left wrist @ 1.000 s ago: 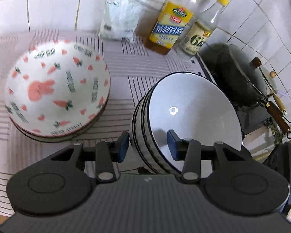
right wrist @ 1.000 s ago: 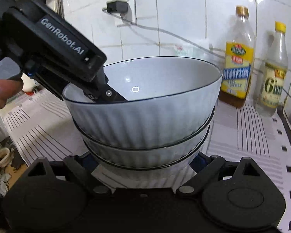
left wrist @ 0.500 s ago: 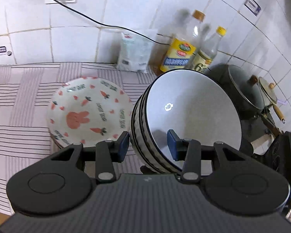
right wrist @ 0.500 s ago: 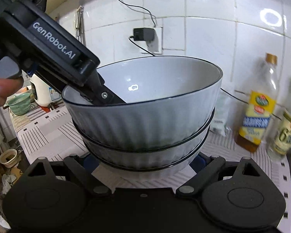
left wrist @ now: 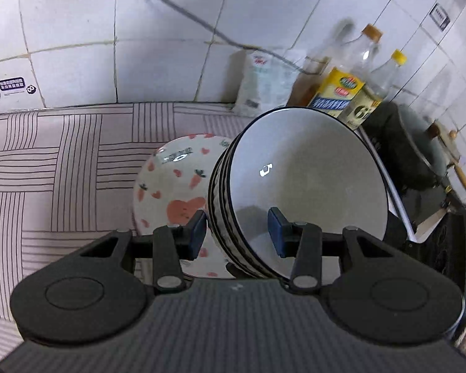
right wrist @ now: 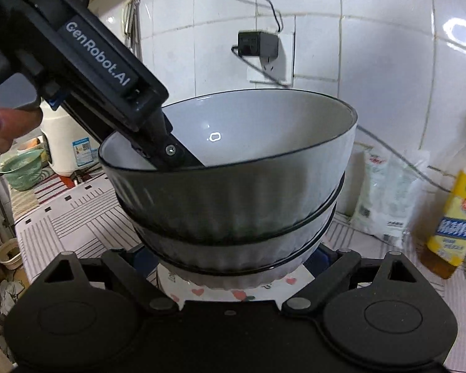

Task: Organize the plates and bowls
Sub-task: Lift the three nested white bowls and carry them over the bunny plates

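A stack of three grey ribbed bowls (left wrist: 307,180) with dark rims hangs above the counter. My left gripper (left wrist: 237,233) is shut on the stack's near rim, one finger inside the top bowl, one outside. My right gripper (right wrist: 233,256) is shut on the stack's base (right wrist: 233,214); its fingertips are hidden under the bowls. The left gripper's body (right wrist: 87,62) shows in the right wrist view, reaching into the top bowl. A stack of white bowls with carrot and rabbit prints (left wrist: 177,183) sits on the counter directly under and left of the grey stack; it also shows in the right wrist view (right wrist: 236,292).
A striped cloth (left wrist: 46,174) covers the counter. Against the tiled wall stand a white bag (left wrist: 264,84) and two bottles (left wrist: 351,90). A dark wok with a lid (left wrist: 413,152) sits at the right. A charger and cable (right wrist: 258,45) hang on the wall.
Both grippers have carried the grey bowl stack up and leftward. It now overlaps the carrot-print bowls, which were clear to its left before.
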